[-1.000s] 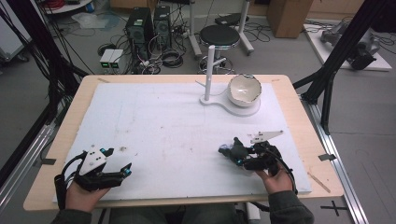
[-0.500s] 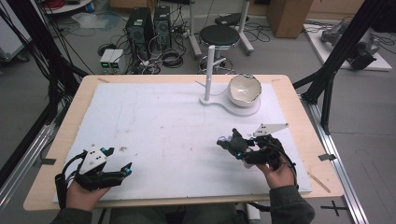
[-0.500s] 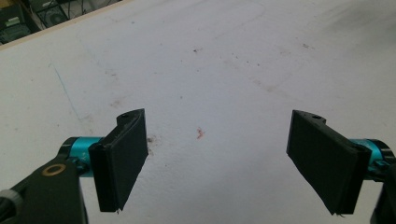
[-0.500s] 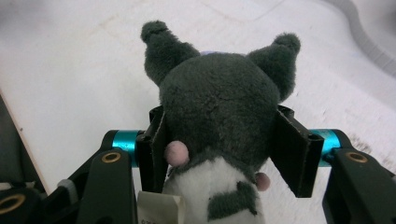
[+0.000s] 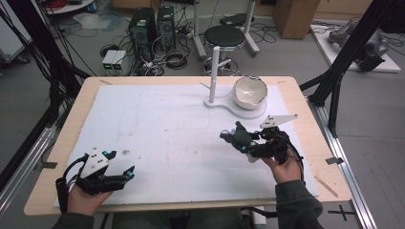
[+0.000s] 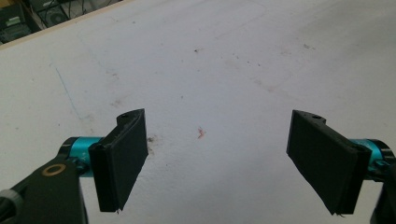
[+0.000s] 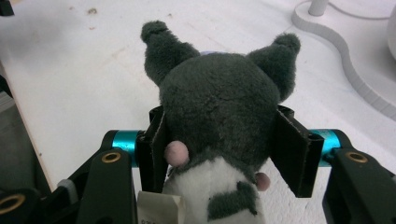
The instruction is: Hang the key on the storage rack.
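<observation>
Carry step: plush toy clamped in your right gripper, bowl ahead.

Your right gripper (image 5: 240, 141) pinches a dark grey plush toy (image 7: 219, 107) by the sides of its head, lifted over the right half of the white foam mat (image 5: 157, 129); it looks like you are mid-transport, likely toward the white bowl (image 5: 250, 90) on its flat stand (image 5: 239, 109) just beyond. Your next move calls for height enough to get over the rim, then a centred release so the toy drops in and does not catch the edge. The toy is soft, fuzzy pile with two stubby ears, a white belly, small pink nubs and a paper tag. The bowl is smooth, rounded and glossy. The mat is matte and lightly stained. Your left gripper (image 6: 217, 158) rests low at the near left, jaws spread wide on nothing.
</observation>
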`<state>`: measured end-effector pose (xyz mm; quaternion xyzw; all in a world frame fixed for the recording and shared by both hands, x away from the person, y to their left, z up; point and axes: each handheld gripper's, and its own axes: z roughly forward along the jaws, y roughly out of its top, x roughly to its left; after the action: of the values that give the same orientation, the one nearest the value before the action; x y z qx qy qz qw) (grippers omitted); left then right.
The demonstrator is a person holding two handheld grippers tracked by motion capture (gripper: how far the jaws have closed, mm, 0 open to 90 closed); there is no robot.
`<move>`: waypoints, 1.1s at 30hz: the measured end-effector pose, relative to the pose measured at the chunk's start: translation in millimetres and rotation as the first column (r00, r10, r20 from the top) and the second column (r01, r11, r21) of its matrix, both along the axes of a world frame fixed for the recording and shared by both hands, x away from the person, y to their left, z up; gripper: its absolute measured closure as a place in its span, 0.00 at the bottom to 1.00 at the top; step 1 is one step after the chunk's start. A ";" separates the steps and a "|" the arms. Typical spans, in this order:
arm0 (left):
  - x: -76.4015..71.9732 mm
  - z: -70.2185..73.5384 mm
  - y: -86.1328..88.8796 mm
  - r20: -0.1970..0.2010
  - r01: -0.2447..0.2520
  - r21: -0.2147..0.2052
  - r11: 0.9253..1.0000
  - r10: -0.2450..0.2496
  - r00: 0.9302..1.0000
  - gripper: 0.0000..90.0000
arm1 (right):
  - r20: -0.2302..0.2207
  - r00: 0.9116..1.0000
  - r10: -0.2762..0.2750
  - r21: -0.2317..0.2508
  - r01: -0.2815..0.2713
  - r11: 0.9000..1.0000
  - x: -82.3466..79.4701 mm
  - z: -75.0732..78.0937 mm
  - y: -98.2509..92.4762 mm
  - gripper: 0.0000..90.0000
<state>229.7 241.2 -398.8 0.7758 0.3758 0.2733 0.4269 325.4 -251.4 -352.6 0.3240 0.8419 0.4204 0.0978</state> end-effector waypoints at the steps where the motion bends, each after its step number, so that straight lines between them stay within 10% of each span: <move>1: 0.1 -0.1 -0.3 0.001 -0.001 -0.003 1.000 0.001 1.000 0.23 | 0.000 1.000 0.000 0.000 0.000 1.000 0.0 0.0 0.0 0.48; 33: 0.8 0.0 1.3 0.002 -0.004 -0.007 1.000 0.004 1.000 0.23 | 0.044 0.999 0.016 0.038 -0.017 0.999 39.8 46.7 15.9 0.48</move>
<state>230.5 242.6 -398.8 0.7734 0.3777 0.2735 0.4294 365.2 -235.5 -305.9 0.3097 0.8341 0.4439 0.1064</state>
